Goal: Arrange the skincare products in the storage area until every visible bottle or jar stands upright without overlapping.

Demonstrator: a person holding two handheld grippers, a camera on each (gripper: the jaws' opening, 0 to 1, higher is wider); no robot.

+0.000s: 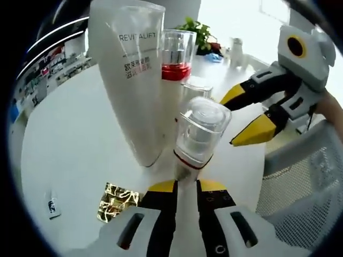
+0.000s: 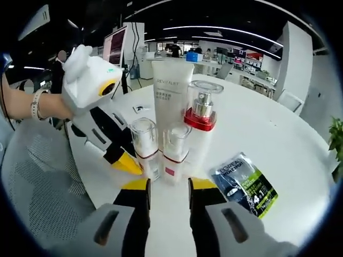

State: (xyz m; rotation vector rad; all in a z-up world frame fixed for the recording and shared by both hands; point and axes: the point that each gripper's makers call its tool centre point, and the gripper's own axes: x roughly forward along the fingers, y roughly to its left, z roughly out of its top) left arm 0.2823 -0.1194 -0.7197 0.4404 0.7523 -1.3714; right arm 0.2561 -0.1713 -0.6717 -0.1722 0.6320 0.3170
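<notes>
Since upright on table (image 2: 278,139) beside tube (image 2: 170,91), small pump bottle (image 1: 199,134) looks light, rigid, slick, top-heavy: best gripped low on body; left claw (image 1: 186,184) clenched on bottle base, right claw (image 2: 167,184) released.

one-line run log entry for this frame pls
left claw: shut on small pump bottle, upright | right claw: open, apart from group | white tube, tall pump bottle: upright | sachet: flat

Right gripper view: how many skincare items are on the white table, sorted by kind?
Tall white tubes: 1
Large pump bottles with red collar: 1
Small clear-capped pump bottles: 2
Flat sachets: 1
Total: 5
</notes>
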